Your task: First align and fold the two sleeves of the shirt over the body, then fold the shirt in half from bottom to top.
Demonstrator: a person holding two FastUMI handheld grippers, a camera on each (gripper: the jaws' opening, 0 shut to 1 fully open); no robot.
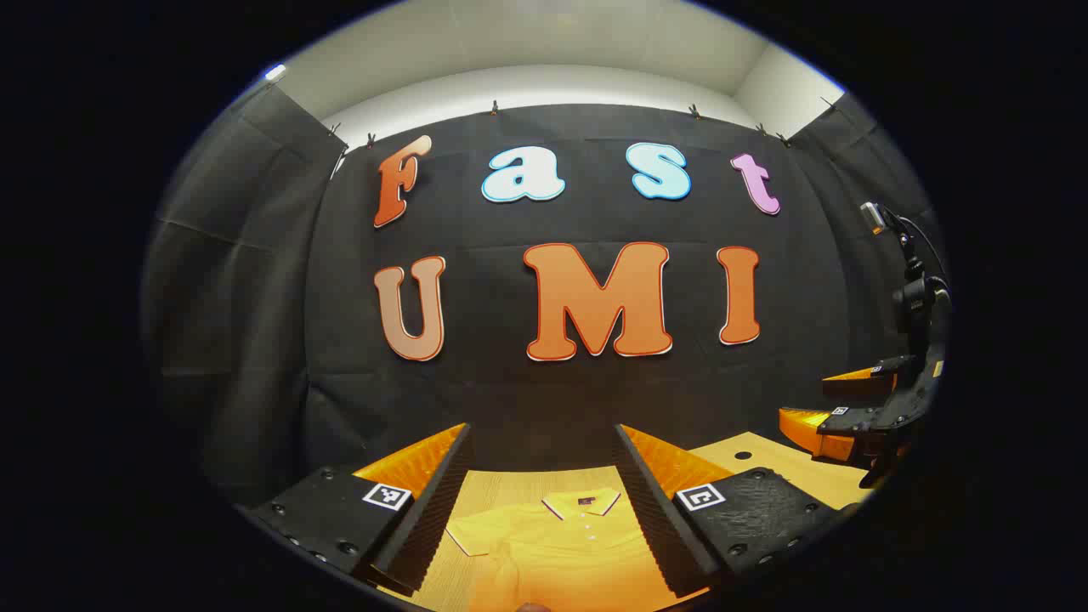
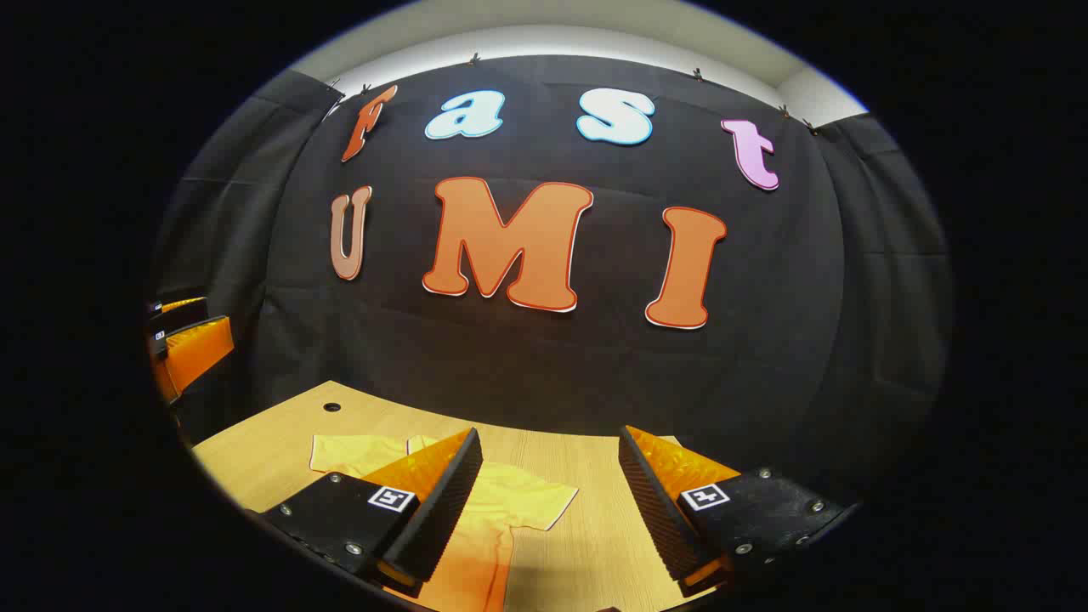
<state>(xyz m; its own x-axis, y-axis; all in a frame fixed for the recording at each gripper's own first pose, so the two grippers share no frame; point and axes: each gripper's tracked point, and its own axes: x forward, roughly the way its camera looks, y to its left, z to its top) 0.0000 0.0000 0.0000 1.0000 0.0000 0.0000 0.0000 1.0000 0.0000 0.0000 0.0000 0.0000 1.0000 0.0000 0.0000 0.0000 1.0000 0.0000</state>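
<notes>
A yellow polo shirt point(image 1: 561, 544) lies flat on the wooden table point(image 1: 765, 455), its white-trimmed collar point(image 1: 585, 503) toward the wall. In the left gripper view, my left gripper point(image 1: 542, 432) hovers open above the shirt's upper body, with the collar and one spread sleeve point(image 1: 476, 537) showing between its fingers. My right gripper point(image 1: 831, 399) hangs open in the air at the far right. In the right gripper view, my right gripper point(image 2: 549, 433) stands open over the shirt's point(image 2: 497, 510) other sleeve point(image 2: 544, 503). The left gripper point(image 2: 189, 330) shows at the far left edge.
The table point(image 2: 272, 442) runs back to the black cloth wall. A small round hole point(image 2: 331, 407) sits near its back corner. A camera on a stand point(image 1: 914, 280) rises at the right side.
</notes>
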